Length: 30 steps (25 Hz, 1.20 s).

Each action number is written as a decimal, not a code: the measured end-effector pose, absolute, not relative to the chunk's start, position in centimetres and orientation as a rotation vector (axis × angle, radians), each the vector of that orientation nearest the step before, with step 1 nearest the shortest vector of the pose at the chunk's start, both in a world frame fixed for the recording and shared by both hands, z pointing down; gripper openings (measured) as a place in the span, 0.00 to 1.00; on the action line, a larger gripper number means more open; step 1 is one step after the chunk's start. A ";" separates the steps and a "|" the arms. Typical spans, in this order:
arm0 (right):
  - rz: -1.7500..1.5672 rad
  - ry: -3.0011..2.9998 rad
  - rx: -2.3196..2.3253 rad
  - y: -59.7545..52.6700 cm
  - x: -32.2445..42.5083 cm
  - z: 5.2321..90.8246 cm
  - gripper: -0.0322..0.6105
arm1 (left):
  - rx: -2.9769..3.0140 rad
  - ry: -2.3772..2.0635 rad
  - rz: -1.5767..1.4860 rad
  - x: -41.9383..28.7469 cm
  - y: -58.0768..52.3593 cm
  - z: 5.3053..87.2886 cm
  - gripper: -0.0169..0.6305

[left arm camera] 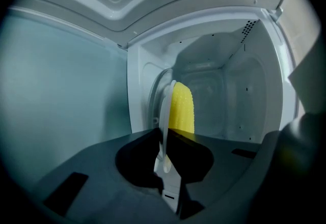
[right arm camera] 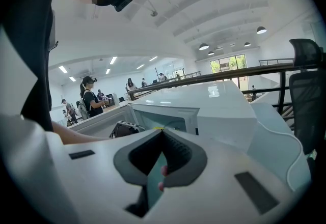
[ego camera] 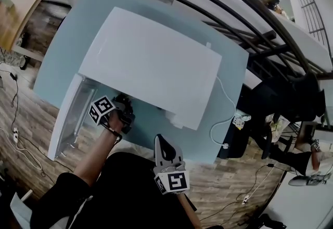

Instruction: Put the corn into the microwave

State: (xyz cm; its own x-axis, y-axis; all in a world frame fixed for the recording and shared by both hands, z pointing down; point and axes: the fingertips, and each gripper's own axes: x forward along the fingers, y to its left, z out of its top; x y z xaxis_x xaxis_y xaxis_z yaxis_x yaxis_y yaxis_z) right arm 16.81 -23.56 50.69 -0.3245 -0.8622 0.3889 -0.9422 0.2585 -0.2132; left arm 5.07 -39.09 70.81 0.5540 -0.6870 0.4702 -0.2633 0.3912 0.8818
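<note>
Pale blue table (ego camera: 57, 66) beneath both grippers. White microwave (ego camera: 156, 61) ahead of both, door (ego camera: 65, 118) swung open left of left gripper (ego camera: 124, 110). Left gripper at cavity mouth, jaws pinching yellow corn (left arm camera: 182, 108), cob reaching past tips into cavity. Right gripper (ego camera: 160, 142) outside, right of left one, jaws pressed together, empty

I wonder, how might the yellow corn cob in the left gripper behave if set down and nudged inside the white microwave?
The yellow bumpy corn cob looks rounded and tapered, so it would probably roll in a curve if nudged. It stands straight between the fingers of the left gripper, so it is likely stiff. Its knobbly kernels should give some grip.
</note>
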 end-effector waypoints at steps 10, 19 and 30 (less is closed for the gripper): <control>0.633 -2.334 1.680 -23.9 16.4 51.1 0.06 | 1.185 -1.009 -0.342 5.4 -40.1 71.1 0.07; 0.649 -2.329 1.678 -23.9 16.3 51.4 0.06 | 1.295 -1.034 -0.241 5.9 -40.3 70.8 0.08; 0.660 -2.324 1.687 -23.6 16.4 51.5 0.06 | 1.583 -1.025 -0.013 7.0 -39.7 69.9 0.17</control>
State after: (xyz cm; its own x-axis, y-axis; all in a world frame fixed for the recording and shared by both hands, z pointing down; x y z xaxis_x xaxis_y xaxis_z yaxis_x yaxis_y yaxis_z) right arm 16.41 -23.65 51.46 -0.3317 -0.8512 0.4067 -0.9379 0.2512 -0.2391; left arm 7.05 -39.72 69.92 0.6133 -0.6039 0.5091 -0.5910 0.0768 0.8030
